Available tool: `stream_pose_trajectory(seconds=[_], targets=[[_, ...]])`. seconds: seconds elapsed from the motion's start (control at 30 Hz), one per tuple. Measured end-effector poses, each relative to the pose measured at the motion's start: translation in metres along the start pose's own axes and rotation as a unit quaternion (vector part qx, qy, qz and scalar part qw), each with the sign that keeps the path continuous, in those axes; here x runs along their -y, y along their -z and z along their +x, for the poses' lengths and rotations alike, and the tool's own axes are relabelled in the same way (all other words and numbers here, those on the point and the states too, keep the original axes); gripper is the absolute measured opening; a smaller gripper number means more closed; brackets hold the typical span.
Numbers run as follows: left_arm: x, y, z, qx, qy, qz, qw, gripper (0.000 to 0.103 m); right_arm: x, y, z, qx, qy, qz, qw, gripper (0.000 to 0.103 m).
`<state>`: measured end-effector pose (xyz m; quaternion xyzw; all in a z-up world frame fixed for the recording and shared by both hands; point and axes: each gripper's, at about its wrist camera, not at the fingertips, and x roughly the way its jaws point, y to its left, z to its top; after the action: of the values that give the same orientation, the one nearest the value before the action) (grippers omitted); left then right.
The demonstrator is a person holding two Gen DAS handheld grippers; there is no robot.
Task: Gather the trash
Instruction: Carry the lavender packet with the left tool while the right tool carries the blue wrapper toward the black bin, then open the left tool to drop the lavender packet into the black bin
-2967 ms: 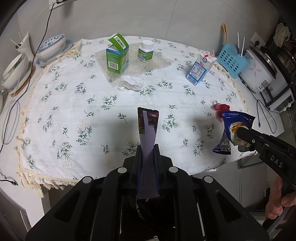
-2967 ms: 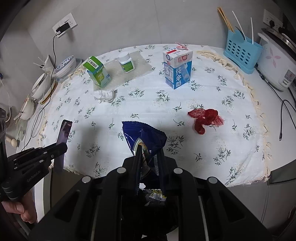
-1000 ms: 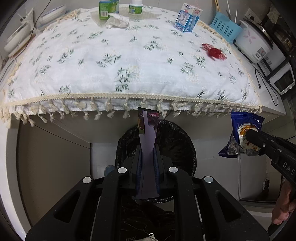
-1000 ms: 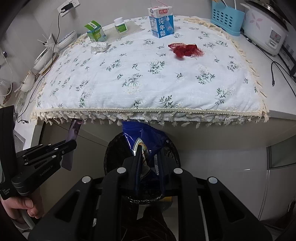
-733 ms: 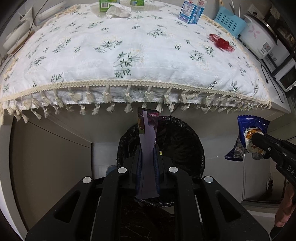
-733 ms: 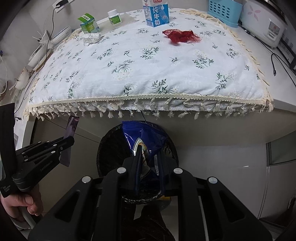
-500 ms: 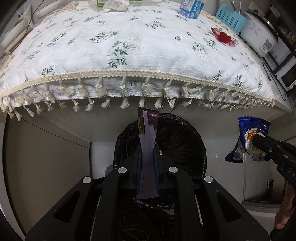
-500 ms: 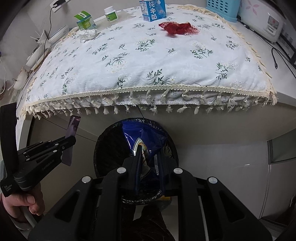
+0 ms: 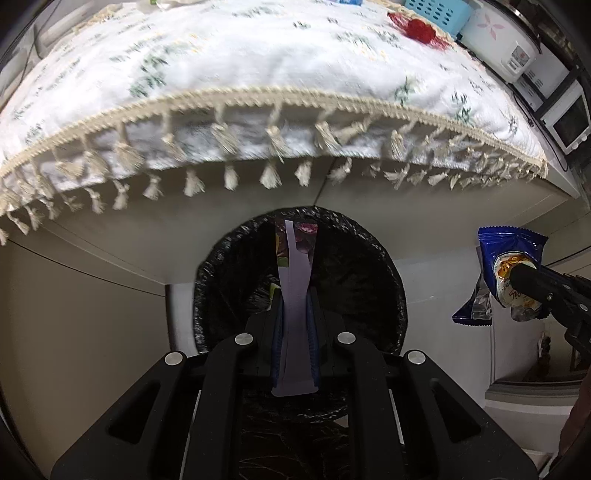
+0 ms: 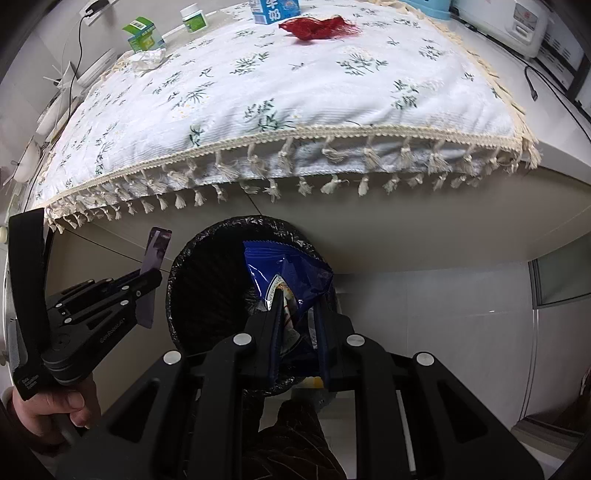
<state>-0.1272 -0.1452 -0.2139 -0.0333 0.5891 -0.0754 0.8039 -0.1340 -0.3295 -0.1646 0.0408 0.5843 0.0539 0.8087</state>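
My left gripper (image 9: 295,314) is shut on a long lilac wrapper (image 9: 295,273) that stands up between its fingers, right over the mouth of a black-lined trash bin (image 9: 221,273). In the right wrist view my right gripper (image 10: 297,314) is shut on a blue snack bag (image 10: 284,266), also above the bin (image 10: 184,273). Each view shows the other gripper beside the bin: the right gripper (image 9: 524,280) with the blue bag (image 9: 509,251), and the left gripper (image 10: 153,277) with the lilac wrapper (image 10: 157,251).
The fringed tablecloth edge (image 10: 295,136) overhangs just above the bin. On the table lie a red mesh (image 10: 317,26), a crumpled tissue (image 10: 147,59), a green carton (image 10: 142,35), a white bottle (image 10: 194,18) and a milk carton (image 10: 273,9). A rice cooker (image 9: 506,40) stands at the right.
Both grippers have sunk from table height to below its edge. The bin has grown larger in both views. Each still grips its wrapper.
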Motion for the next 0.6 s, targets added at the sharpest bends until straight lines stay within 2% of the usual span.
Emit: stream_pose_trajectory(seconds=[0.27,0.53,0.6], targets=[[0.013,0.002,0.019,-0.013,0.005,0.010,0.9999,0.011,0.009,0.004,0.008,-0.011,0.002,0.013,1.000,0.015],[0.013,-0.004,0.012,0.002,0.010,0.016,0.9998,0.018,0.000,-0.002,0.017,-0.016,0.000,0.006,1.000,0.015],[0.011,-0.005,0.008,0.007,0.009,0.014,0.9998,0.030,-0.003,-0.004,0.019,-0.016,-0.002,0.003,1.000,0.015]])
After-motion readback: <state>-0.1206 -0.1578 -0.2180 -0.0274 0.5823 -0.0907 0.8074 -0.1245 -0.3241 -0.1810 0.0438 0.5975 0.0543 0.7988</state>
